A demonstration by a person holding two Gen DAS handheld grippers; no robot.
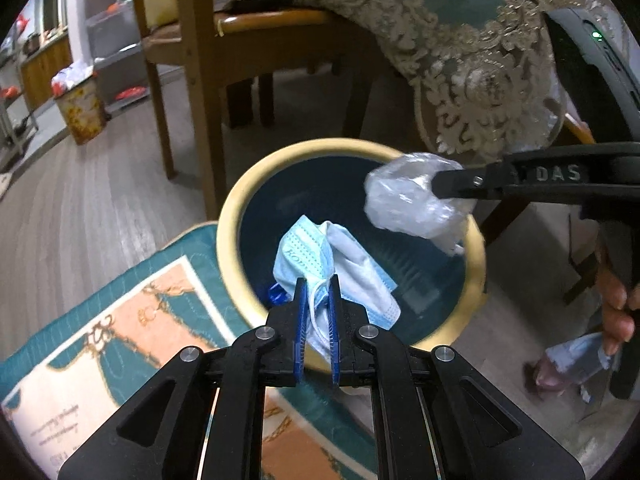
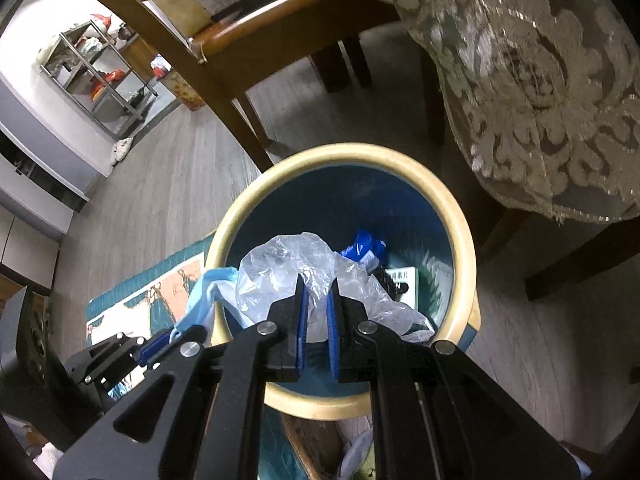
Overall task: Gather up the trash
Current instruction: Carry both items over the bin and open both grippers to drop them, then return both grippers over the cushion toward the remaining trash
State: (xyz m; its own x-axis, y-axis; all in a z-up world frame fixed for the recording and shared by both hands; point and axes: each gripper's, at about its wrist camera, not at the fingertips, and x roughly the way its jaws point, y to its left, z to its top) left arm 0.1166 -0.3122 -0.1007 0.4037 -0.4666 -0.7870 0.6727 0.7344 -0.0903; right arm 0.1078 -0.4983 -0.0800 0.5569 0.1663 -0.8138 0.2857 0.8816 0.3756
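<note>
The bin (image 2: 460, 216) floor lies mostly hidden under litter — the green packet's (image 2: 406, 286) print too small to read.

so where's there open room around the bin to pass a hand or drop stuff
Free: the grey floor left of the bin, up to the chair leg. Inside, its far dark wall is bare. Crowded: the near rim, with face mask and plastic bag held over it.

Grey plank floor (image 1: 100, 208), wooden chair (image 1: 200, 60), lace tablecloth (image 1: 460, 60) (overhanging), patterned rug (image 1: 120, 320)
</note>
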